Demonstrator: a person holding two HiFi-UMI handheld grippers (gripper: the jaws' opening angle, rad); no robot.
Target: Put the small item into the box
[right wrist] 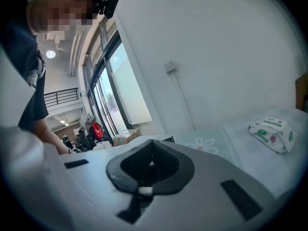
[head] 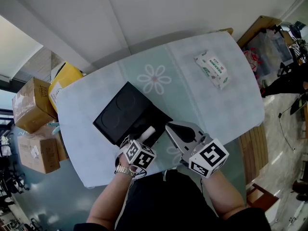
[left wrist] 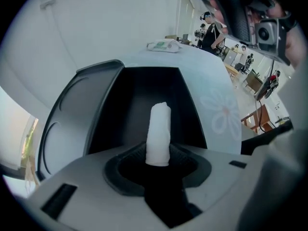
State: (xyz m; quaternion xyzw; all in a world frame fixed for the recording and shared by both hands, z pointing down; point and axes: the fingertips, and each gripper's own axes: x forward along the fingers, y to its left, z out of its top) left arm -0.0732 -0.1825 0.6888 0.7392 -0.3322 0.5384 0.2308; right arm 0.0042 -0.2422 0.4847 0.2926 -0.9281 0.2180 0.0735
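A black box (head: 155, 118) lies open on the pale table (head: 96, 100), its lid (head: 120, 110) folded back to the left. My left gripper (head: 147, 137) points steeply down over the open box and is shut on a small white roll-shaped item (head: 148, 133). In the left gripper view the white item (left wrist: 159, 131) sticks out from between the jaws (left wrist: 159, 161), with the box's dark inside (left wrist: 139, 97) right behind it. My right gripper (head: 169, 128) hovers just right of the box, nearly level, jaws together and nothing in them (right wrist: 151, 166).
A pack of wet wipes (head: 212, 69) lies at the table's far right. Cardboard boxes (head: 31, 105) and a yellow bag (head: 65, 77) stand on the floor at the left. A wooden bench (head: 252, 143) stands to the right of the table.
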